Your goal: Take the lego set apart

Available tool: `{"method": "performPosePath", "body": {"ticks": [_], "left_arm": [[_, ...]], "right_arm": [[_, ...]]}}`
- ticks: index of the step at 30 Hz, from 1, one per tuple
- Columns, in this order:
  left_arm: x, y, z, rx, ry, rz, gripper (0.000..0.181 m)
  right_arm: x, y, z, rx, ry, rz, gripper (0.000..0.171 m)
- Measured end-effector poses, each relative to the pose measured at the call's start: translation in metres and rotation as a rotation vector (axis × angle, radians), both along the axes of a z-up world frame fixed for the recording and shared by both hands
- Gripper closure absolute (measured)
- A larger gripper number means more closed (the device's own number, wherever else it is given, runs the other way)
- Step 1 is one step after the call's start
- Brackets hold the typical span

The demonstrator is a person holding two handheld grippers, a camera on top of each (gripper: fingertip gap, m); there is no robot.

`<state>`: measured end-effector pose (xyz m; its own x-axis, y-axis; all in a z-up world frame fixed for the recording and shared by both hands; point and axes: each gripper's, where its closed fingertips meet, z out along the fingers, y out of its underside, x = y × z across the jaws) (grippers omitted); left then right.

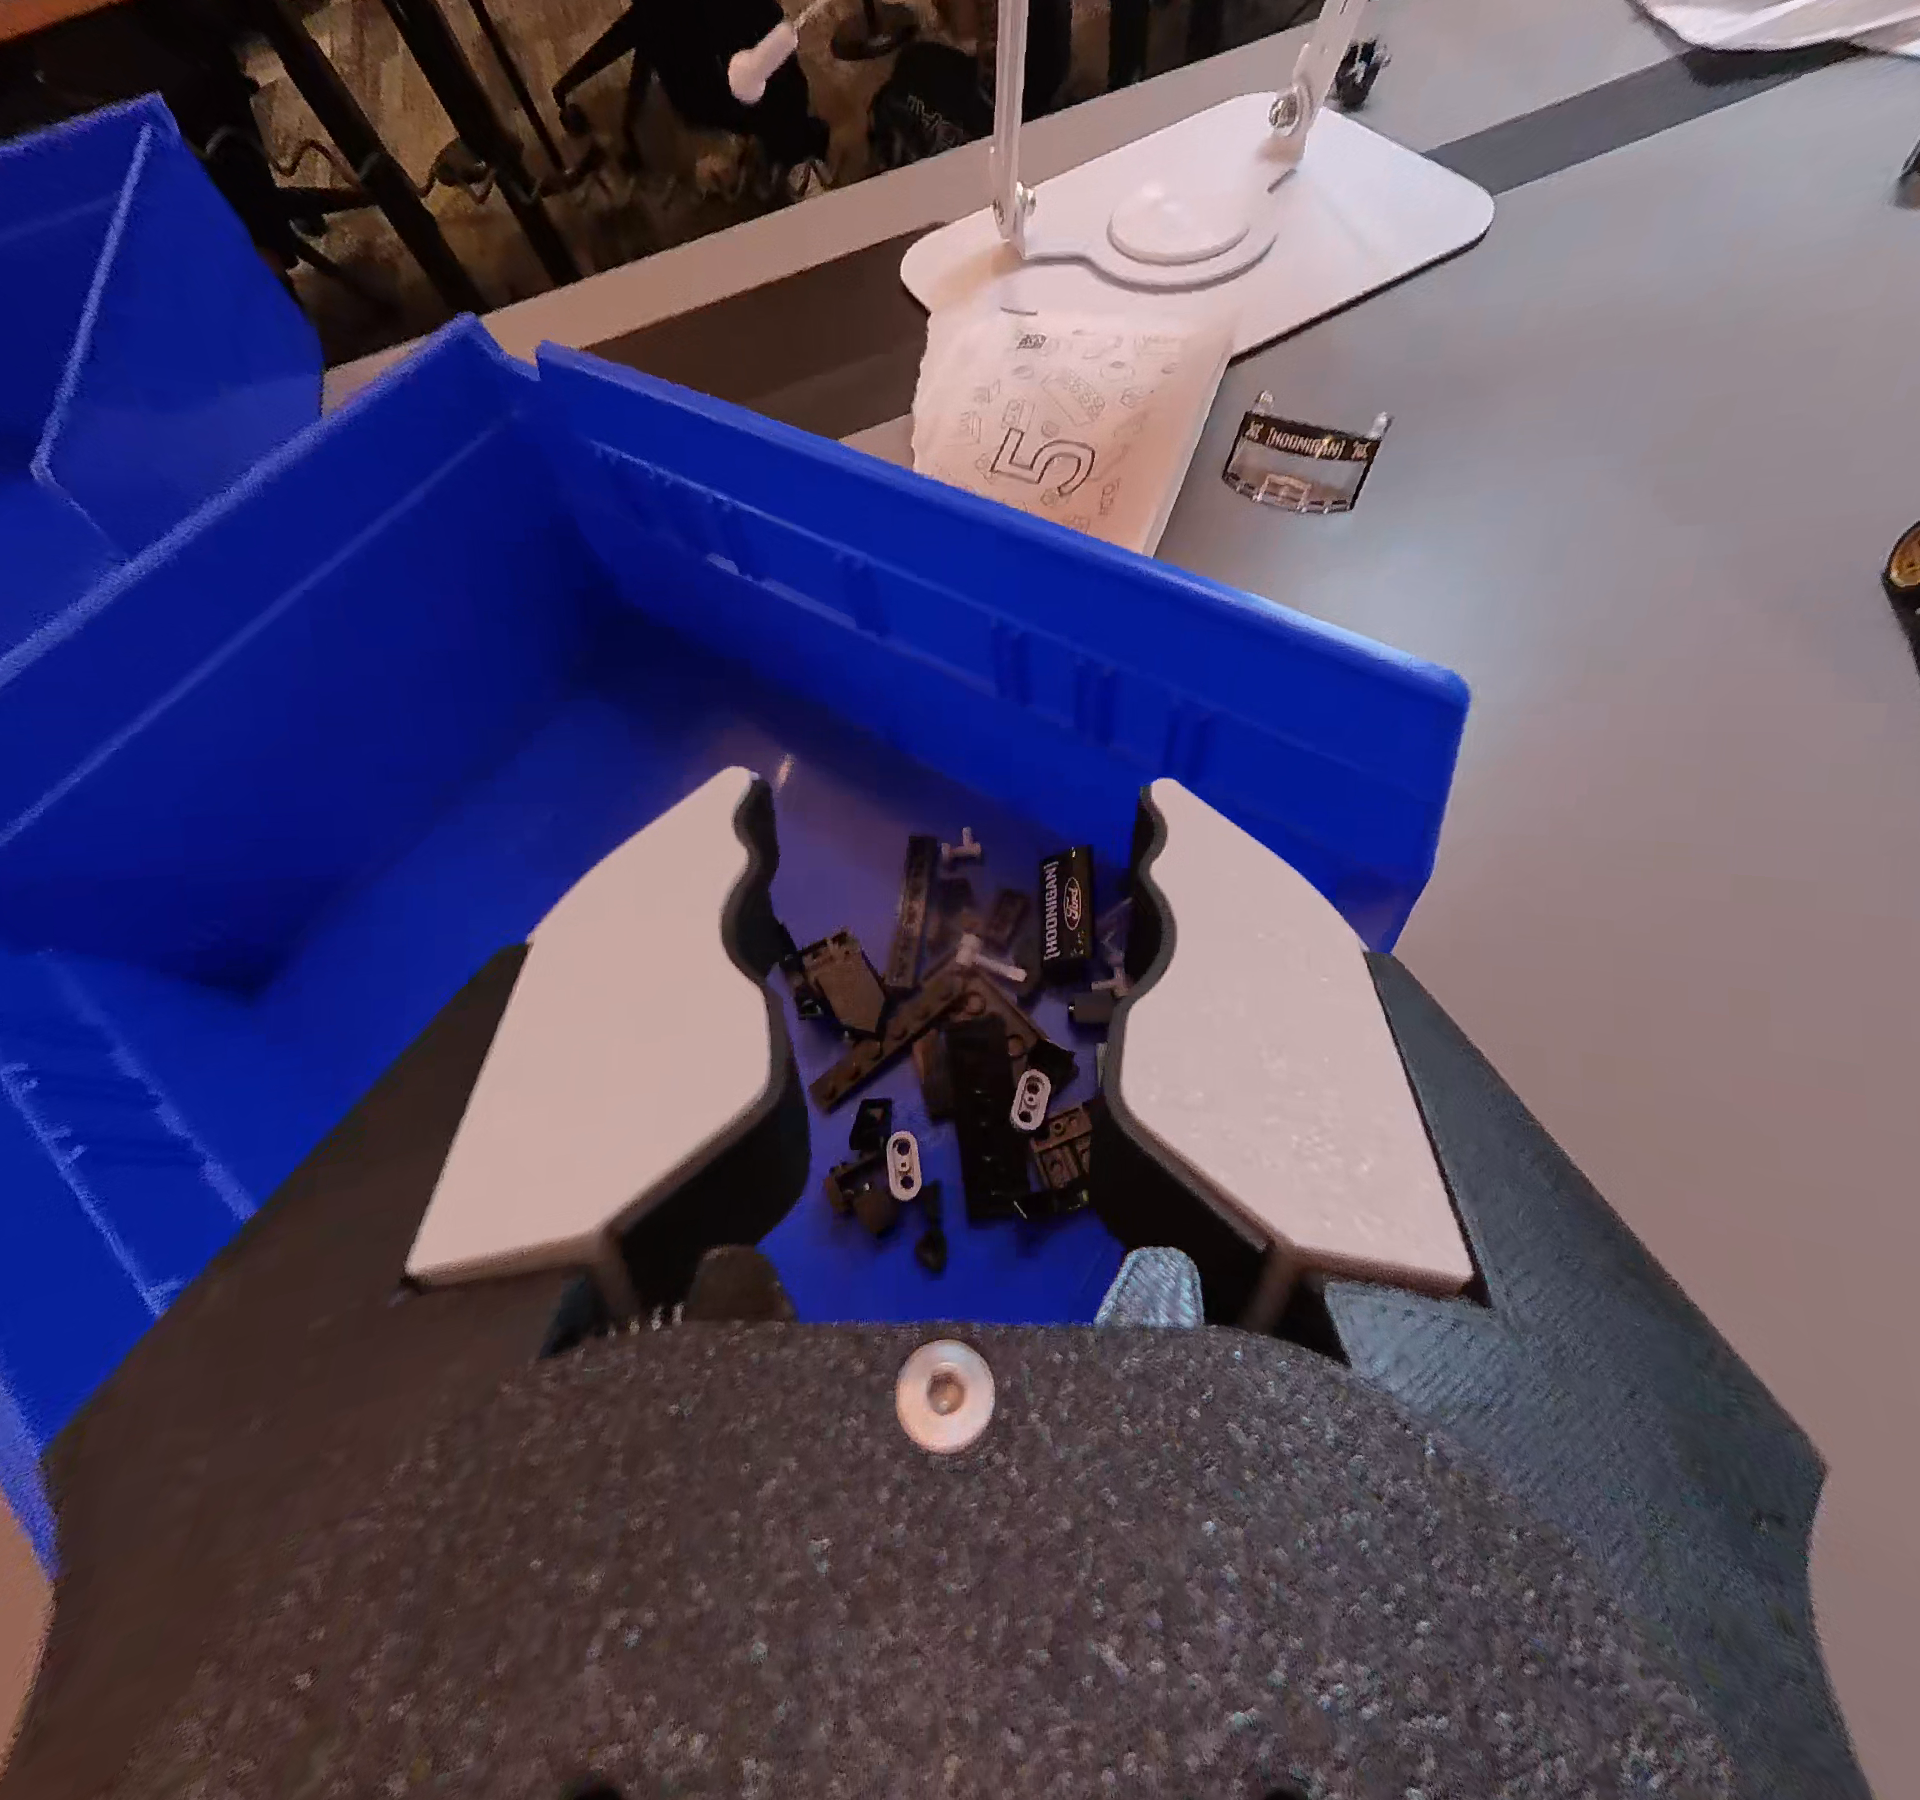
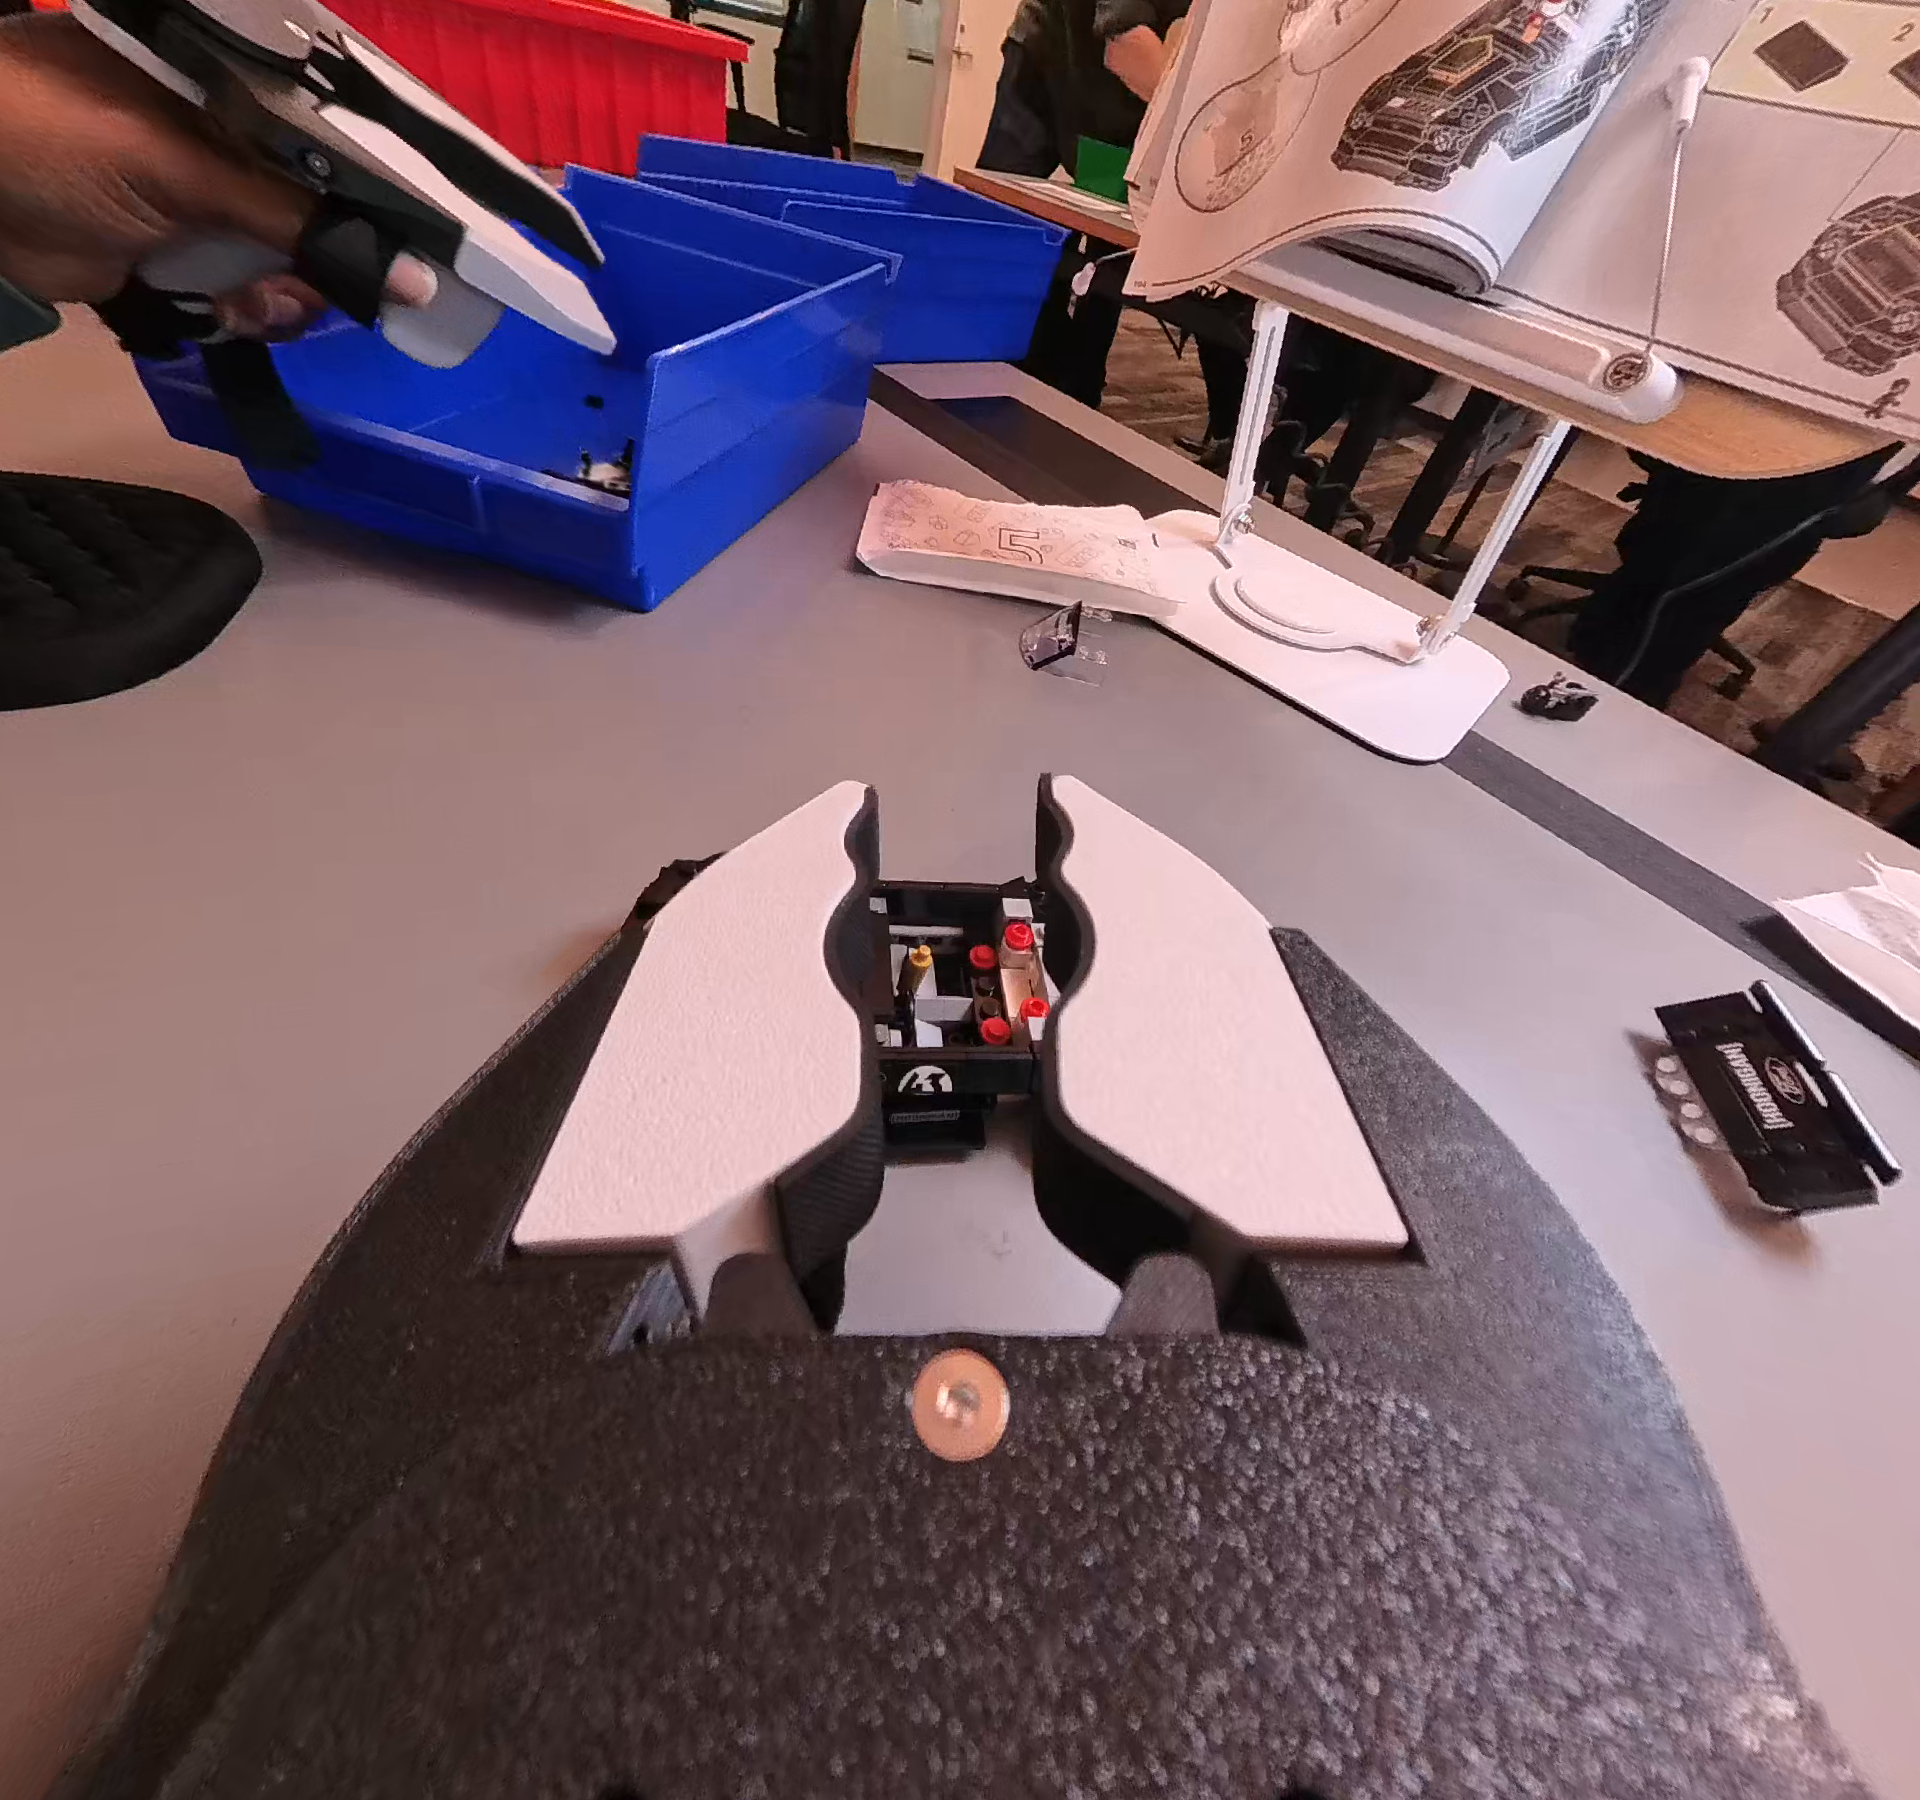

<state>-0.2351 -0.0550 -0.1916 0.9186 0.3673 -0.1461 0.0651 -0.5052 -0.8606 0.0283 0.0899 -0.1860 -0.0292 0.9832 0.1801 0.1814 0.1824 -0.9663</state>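
Observation:
My right gripper [image 2: 956, 805] is shut on the black lego car body [image 2: 961, 1002], which rests on the grey table with red and yellow studs showing inside it. My left gripper [image 1: 951, 805] is open and empty, held above the blue bin [image 1: 1039, 628], over a pile of loose black and white lego pieces [image 1: 966, 1054] on the bin floor. In the right wrist view the left gripper [image 2: 582, 296] shows at the upper left, held by a hand over the same blue bin [image 2: 748, 462].
A black printed lego panel [image 2: 1777, 1106] lies on the table at right. A clear windscreen piece [image 2: 1065, 644] [image 1: 1304, 451] and a numbered paper bag [image 2: 1013, 545] [image 1: 1060, 431] lie near a white book stand [image 2: 1340, 649] holding an open instruction booklet [image 2: 1455, 67]. More bins stand behind. The grippers' ends are close to 30 cm from one another.

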Motion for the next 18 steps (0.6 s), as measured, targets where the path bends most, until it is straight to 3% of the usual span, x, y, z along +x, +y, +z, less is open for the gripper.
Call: {"method": "performPosePath", "body": {"ticks": [10,13,18], "left_arm": [[0.014,0.009,0.048,0.279,0.125,-0.070,0.122],[0.017,0.008,0.059,0.345,0.172,-0.079,0.133],[0.021,0.003,0.071,0.453,0.193,-0.074,0.167]], "right_arm": [[0.001,0.003,0.001,-0.002,0.008,-0.019,0.143],[0.001,0.007,0.001,-0.008,0.011,-0.040,0.139],[0.003,0.016,0.005,-0.010,0.034,-0.092,0.128]]}}
